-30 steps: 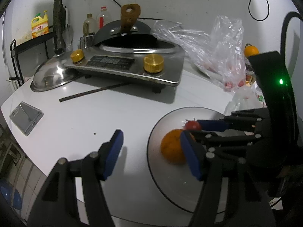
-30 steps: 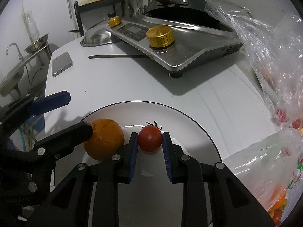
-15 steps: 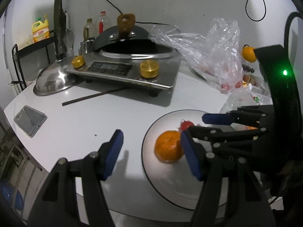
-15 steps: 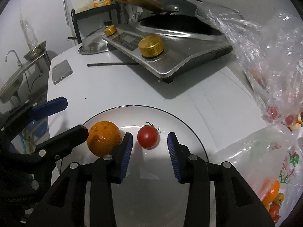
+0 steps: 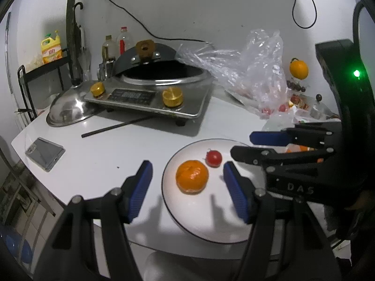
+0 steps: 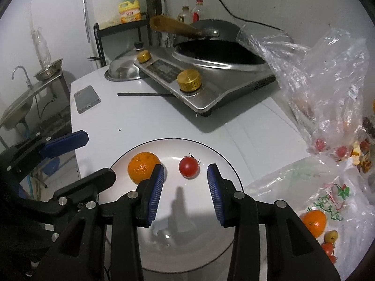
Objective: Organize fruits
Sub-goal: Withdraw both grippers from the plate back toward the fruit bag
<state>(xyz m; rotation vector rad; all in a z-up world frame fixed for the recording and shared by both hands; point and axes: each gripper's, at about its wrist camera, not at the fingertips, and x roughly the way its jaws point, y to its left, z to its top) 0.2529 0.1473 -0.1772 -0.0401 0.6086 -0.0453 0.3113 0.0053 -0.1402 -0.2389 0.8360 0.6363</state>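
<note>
The white plate (image 6: 229, 168) sat at the near edge of the white table (image 6: 145, 121), and on it lay an orange (image 6: 142, 166) and a small red tomato (image 6: 188, 167), close together but not touching. The right claw (image 6: 185, 173) hung above the plate with its jaws apart; they had just been opening, and the tomato rested free on the plate just beyond the blue pads (image 6: 156, 192), touched by neither. The left claw (image 5: 187, 178) was also spread wide and held nothing (the orange showed between its fingertips in the left wrist view, lying on the plate below them). Farther back on the table stood a steel cooker (image 5: 150, 96) with a dark wok (image 5: 164, 72), a steel lid (image 5: 68, 112) beside it and a thin dark stick (image 5: 117, 126) in front. A phone (image 5: 44, 149) lay near the left edge. Clear plastic bags (image 6: 328, 82) holding more fruit crowded the right side.
</note>
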